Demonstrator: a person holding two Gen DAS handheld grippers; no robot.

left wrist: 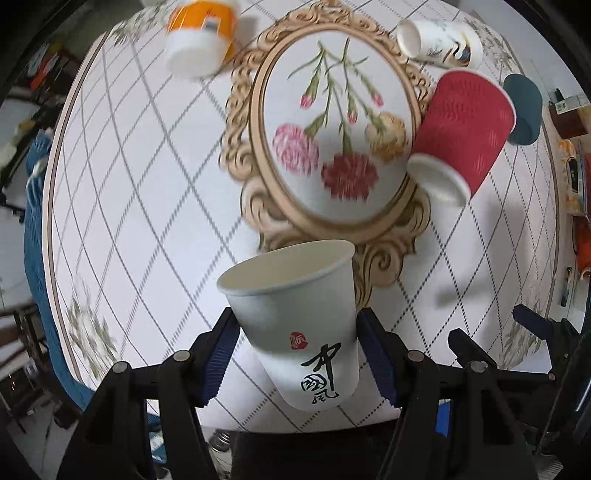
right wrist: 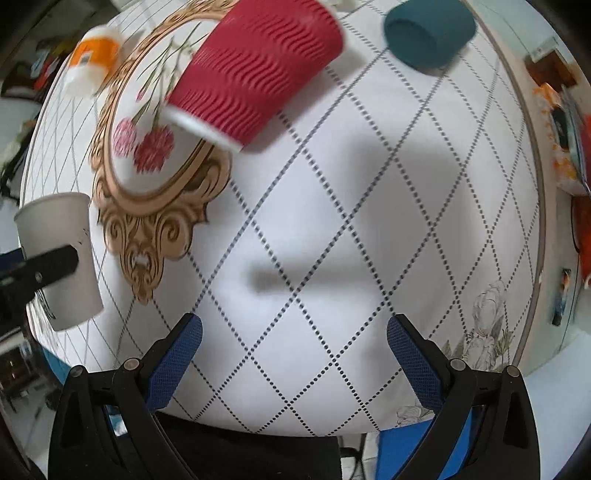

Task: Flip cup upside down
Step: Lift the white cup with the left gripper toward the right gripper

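While the white paper cup (left wrist: 295,325) is held above the table (left wrist: 147,206) with its mouth up and a little tilted, the turning over is judged as not yet done: the cup appears lifted, but the flip and the setting down on its rim are left. The left gripper (left wrist: 297,354) is clamped on this cup, one blue pad (left wrist: 218,354) pressing each side of the lower wall, so the jaws stand as far apart as the cup is wide. In the right wrist view the same cup appears at the left edge with a black finger across it. The right gripper (right wrist: 293,363) hangs over bare tablecloth with its jaws wide apart, holding and touching nothing. A red ribbed cup (left wrist: 465,136) stands mouth down on the table near the flower picture (left wrist: 332,140), and orange (left wrist: 199,33) and dark green (left wrist: 522,107) cups seem to stand the same way; another white cup (left wrist: 439,42) lies on its side.
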